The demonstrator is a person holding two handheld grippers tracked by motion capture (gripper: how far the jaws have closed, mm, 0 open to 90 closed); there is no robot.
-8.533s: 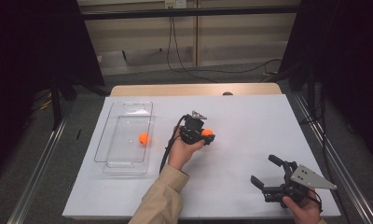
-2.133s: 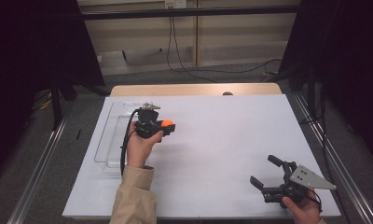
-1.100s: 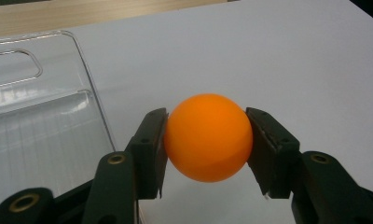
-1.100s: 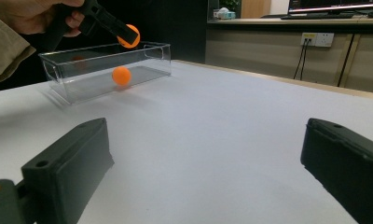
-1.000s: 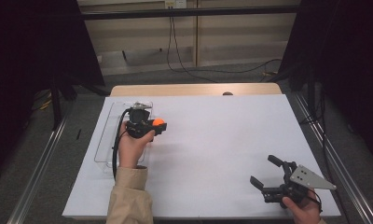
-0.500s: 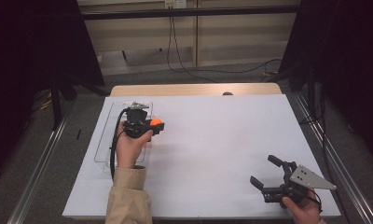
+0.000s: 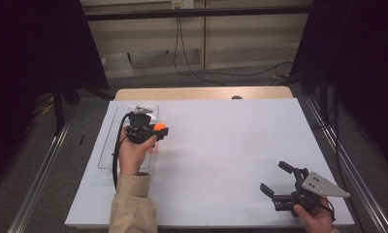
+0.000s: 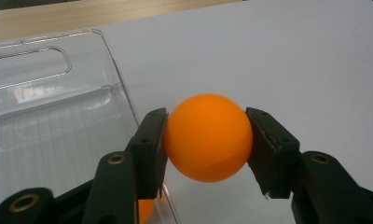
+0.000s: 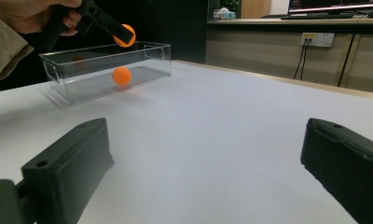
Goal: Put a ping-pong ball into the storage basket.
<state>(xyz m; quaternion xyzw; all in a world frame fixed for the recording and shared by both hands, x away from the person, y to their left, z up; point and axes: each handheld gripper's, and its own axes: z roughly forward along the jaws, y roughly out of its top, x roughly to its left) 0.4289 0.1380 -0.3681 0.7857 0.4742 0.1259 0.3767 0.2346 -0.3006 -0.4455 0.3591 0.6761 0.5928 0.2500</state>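
Observation:
An orange ball point(image 8: 208, 137) is clamped between the two black jaws of my left gripper point(image 8: 205, 144). It hangs just above the right long wall of a clear plastic box point(image 8: 49, 116). From above, the left gripper point(image 7: 155, 130) and its ball point(image 7: 160, 128) sit over the box point(image 7: 109, 145) at the table's left. A second orange ball point(image 9: 121, 75) lies on the box floor, below the held ball point(image 9: 124, 35). My right gripper point(image 7: 272, 177) rests near the front right corner, its jaws wide apart point(image 9: 208, 154) and bare.
A white sheet point(image 7: 231, 145) covers the table, with a wooden strip point(image 7: 202, 93) along the far edge. Black frame rails run down both sides. A cable point(image 7: 115, 160) trails from the left gripper along the forearm.
Since the oldest frame my left gripper has carried the ball leftward from the table's middle to the box. Over the last second it has held still. The right gripper has not moved.

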